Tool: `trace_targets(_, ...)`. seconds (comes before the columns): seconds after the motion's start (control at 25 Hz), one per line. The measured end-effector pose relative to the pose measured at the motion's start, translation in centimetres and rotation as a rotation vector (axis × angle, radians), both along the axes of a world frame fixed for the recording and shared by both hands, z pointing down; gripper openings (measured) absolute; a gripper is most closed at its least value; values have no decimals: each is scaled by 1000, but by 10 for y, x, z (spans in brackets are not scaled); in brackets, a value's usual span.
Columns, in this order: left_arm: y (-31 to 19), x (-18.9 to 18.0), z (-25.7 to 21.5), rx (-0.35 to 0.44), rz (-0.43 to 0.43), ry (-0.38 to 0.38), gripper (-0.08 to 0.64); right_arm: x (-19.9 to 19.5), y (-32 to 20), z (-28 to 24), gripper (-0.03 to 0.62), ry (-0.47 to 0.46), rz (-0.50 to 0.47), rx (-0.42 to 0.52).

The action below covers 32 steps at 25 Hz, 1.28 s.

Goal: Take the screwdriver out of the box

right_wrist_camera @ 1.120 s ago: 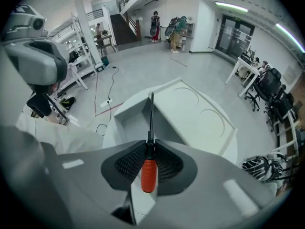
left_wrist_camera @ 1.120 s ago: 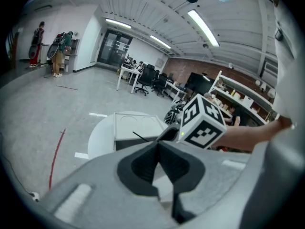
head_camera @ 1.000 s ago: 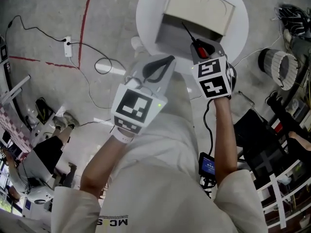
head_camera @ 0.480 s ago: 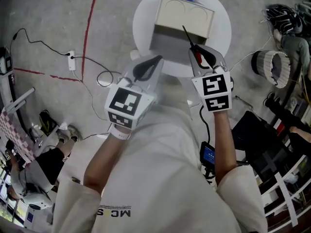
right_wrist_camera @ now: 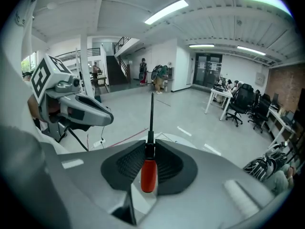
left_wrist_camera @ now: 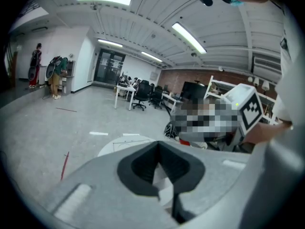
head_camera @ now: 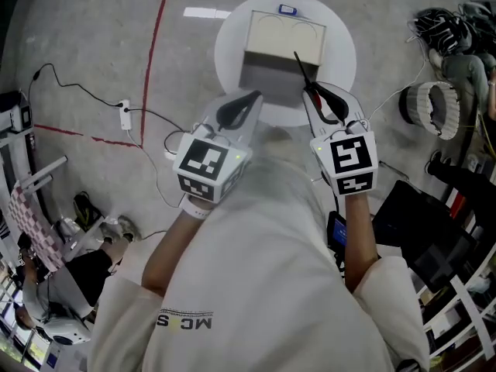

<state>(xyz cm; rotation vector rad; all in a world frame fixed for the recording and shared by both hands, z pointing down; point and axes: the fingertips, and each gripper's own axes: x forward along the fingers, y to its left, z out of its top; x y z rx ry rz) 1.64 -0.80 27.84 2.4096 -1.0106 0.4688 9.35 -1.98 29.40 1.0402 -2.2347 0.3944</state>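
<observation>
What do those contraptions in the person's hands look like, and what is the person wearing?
The left gripper and right gripper are pale grey plastic, each with two curved jaws lined with black ribbed pads. Behind the jaws of each sits a white cube printed with black square markers, with a small green light at one corner. The person wears a cream short-sleeved shirt.

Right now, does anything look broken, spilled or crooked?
Nothing stands out. The right gripper is shut on the red-handled screwdriver, whose shaft reaches over the open cardboard box. The box sits flat on the round white table. Nothing looks spilled or damaged.
</observation>
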Motion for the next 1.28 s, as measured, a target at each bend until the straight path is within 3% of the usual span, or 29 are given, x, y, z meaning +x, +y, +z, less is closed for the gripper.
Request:
trace_targets(0.64,19,24,-82,141,62,43,-2,47,42,-94,61,-182,140,183)
trace_targets(0.92,19,41,-106,187,69,36,-2,60,56,-114,63,-211,140,290)
trace_targets(1.28,20,50,-98,207,106,34,-2,71,55,-105,63,-258,210,287)
